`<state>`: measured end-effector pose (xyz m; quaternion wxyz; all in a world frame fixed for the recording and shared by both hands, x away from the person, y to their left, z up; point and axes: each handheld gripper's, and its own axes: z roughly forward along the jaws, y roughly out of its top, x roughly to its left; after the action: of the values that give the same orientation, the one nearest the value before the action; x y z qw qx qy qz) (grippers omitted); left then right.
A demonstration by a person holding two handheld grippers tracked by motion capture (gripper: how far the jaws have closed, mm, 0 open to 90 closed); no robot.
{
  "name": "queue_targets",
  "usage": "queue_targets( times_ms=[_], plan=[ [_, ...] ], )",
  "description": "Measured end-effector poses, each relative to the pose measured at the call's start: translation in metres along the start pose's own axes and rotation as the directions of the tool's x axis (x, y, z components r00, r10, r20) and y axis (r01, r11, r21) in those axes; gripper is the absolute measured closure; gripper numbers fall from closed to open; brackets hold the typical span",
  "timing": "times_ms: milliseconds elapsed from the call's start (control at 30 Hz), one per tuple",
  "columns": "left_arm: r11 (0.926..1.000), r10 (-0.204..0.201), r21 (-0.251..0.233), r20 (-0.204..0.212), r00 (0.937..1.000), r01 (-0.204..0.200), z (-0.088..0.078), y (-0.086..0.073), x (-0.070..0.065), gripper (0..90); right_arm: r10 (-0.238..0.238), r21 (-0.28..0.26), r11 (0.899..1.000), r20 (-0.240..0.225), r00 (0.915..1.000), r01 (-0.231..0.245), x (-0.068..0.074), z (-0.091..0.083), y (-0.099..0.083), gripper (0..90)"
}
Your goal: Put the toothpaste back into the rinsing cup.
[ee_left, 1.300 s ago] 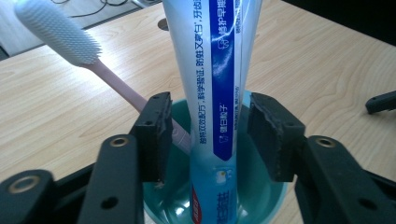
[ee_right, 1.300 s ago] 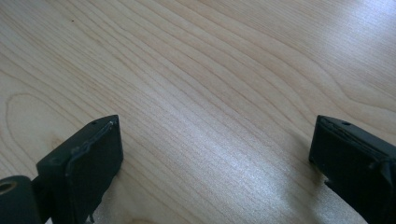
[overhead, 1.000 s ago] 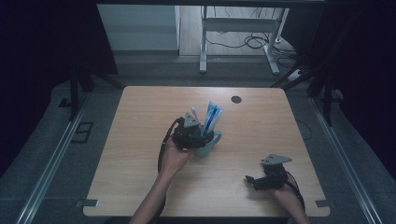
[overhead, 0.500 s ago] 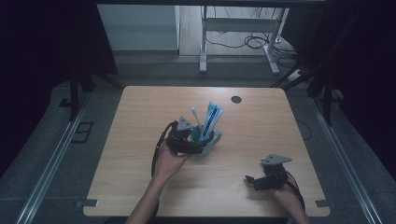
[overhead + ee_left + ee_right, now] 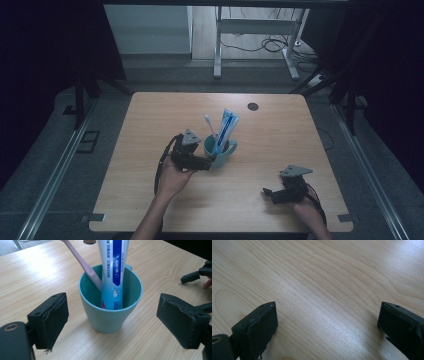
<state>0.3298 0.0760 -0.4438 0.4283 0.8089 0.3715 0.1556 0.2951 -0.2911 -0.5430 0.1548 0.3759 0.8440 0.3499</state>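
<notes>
Light wooden table [image 5: 150,130], dark round hole [image 5: 253,106]; grey floor [image 5: 55,165].

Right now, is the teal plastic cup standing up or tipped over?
Standing up. The teal plastic cup sits flat on the wooden table, mouth upward, holding a pink toothbrush and a blue-and-white toothpaste tube.

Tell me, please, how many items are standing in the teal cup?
2. A pink toothbrush leans against the far-left rim of the teal cup, and a blue-and-white toothpaste tube stands upright beside it. Something small could lie hidden at the bottom.
</notes>
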Motion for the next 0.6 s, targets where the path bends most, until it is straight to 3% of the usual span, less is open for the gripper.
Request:
queue_targets(
  times_ms=[600],
  plan=[
    [0.9996,0.013,0.025,-0.028,0.9995,-0.013,-0.025,-0.026,-0.001,3.8,0.000,0.001,1.000,-0.001,1.0000,0.000,0.000,0.000,0.000,2.6]
  ],
)
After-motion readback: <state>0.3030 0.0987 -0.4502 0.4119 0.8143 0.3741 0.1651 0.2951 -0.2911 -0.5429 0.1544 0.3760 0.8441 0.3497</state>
